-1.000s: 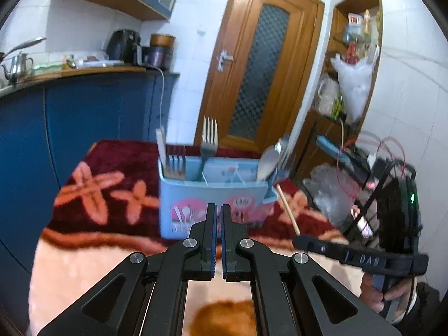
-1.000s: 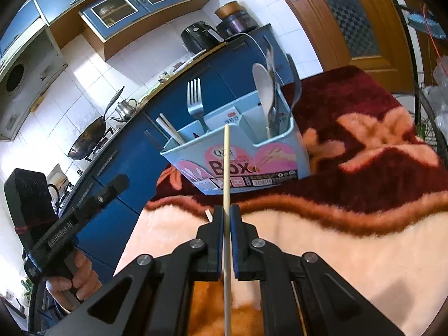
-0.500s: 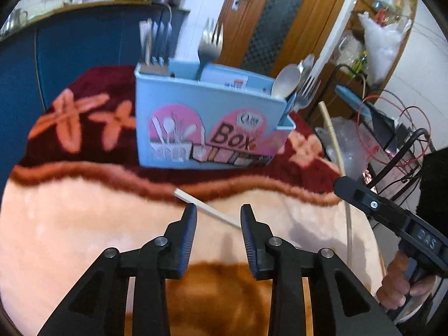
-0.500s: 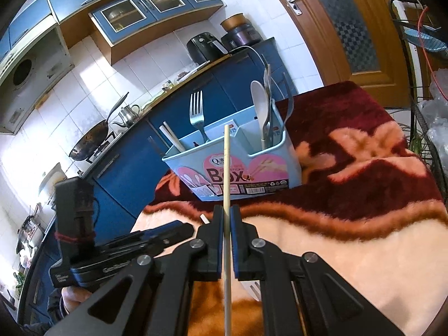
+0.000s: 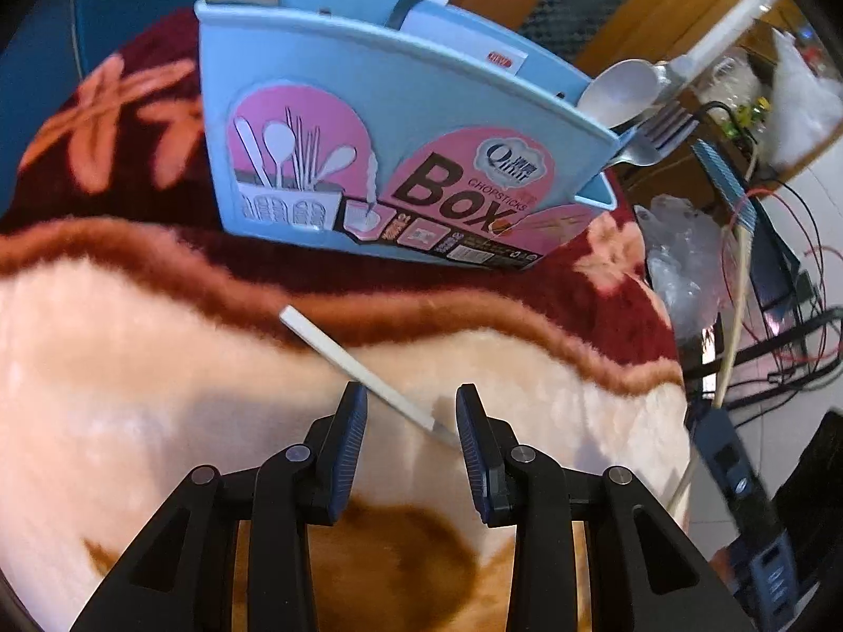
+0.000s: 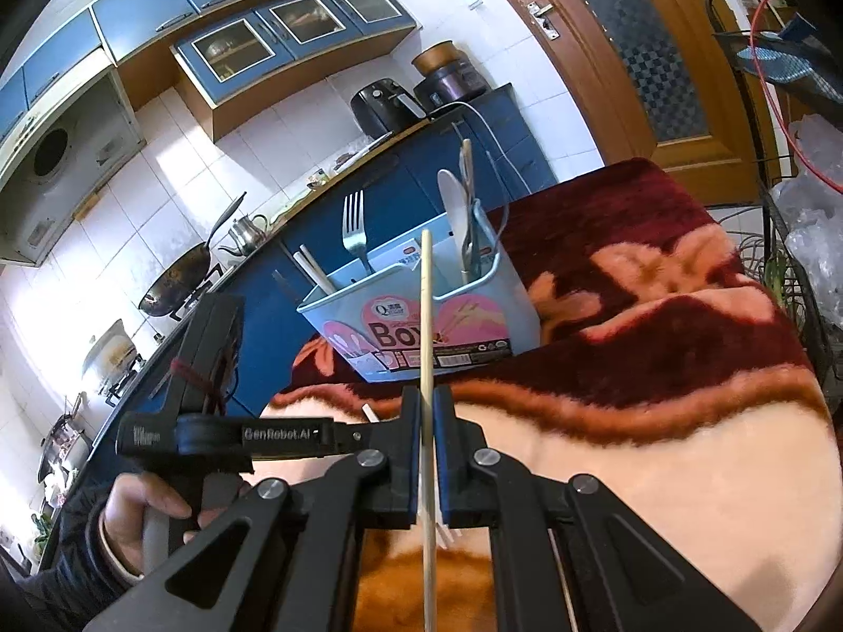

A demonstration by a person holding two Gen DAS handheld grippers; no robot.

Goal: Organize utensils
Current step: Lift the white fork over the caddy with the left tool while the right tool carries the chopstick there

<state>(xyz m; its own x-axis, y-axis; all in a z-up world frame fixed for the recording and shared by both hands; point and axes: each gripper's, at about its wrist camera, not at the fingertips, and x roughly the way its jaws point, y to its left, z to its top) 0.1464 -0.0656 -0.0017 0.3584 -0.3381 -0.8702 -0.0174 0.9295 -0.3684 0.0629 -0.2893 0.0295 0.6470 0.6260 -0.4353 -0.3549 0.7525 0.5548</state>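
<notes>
Kitchen, blue cabinets, plush blanket (image 5: 131,368) over the surface. Left gripper (image 5: 405,421) fingers apart – white chopstick (image 5: 363,374) lies flat on the blanket, slanting between them, its far end toward the blue utensil box (image 5: 337,121), no pad pressing it. Right gripper (image 6: 428,432) fingers clamped on a wooden chopstick (image 6: 427,316) – upright, in front of the box.

One light-blue utensil box (image 6: 421,316) is counted on the blanket (image 6: 658,421). Two grippers are seen: the left gripper (image 5: 411,416) and the right gripper (image 6: 428,411). Four chopsticks are counted: one wooden chopstick (image 6: 425,326), one white chopstick (image 5: 363,374) lying on the blanket, and two white chopsticks (image 6: 314,271) standing in the box. One upright fork (image 6: 354,226) and one white spoon (image 6: 454,205) are counted there; the remaining cutlery cannot be counted.
</notes>
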